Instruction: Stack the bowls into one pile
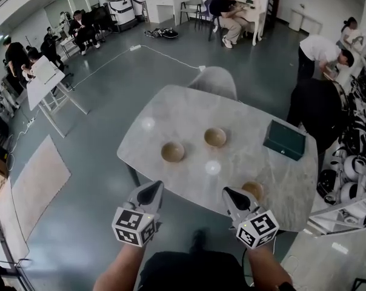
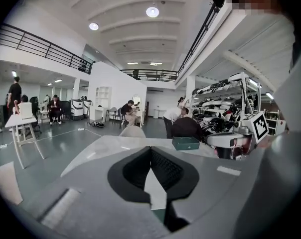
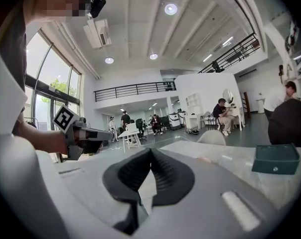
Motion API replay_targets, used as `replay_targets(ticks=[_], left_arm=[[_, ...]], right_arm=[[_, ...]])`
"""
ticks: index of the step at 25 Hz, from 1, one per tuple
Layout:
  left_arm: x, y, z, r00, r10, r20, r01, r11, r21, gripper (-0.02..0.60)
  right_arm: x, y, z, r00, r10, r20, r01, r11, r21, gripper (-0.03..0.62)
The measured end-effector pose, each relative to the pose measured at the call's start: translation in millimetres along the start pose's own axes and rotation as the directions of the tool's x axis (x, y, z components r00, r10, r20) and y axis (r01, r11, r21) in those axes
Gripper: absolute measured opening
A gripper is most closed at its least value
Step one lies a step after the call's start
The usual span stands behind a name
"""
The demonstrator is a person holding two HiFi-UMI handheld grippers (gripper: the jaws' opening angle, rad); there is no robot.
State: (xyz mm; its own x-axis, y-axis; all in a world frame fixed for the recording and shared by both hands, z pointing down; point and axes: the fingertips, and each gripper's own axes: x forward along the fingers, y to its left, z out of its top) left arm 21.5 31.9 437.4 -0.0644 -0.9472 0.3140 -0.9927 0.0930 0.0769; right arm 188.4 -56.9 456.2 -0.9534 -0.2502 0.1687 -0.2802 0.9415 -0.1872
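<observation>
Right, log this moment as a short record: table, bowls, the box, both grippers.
surface: marble table
bowls: three, all apart, none stacked
left bowl: mid-table, upright
middle bowl: to its right and a little farther, upright
near bowl: by the table's near edge, beside the right gripper
green box: shut, on the table's right side
left gripper: jaws together, holding nothing
right gripper: jaws together, holding nothing
stacking: not yet begun
</observation>
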Motion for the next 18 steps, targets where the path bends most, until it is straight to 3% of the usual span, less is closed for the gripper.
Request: replay_targets(ticks=[11, 18], left_arm=[[63, -8, 21, 0.994, -0.104, -0.023, 0.105, 0.993, 0.059, 0.011], [102, 31, 32, 0.983, -0.180, -0.033, 0.183, 0.980, 0.082, 0.011]], right_arm=[[-3, -48, -6, 0.991, -0.133, -0.023, 0.135, 0.989, 0.069, 0.002], [21, -72, 0, 0.962, -0.268, -0.056, 0.273, 0.957, 0.097, 0.002]])
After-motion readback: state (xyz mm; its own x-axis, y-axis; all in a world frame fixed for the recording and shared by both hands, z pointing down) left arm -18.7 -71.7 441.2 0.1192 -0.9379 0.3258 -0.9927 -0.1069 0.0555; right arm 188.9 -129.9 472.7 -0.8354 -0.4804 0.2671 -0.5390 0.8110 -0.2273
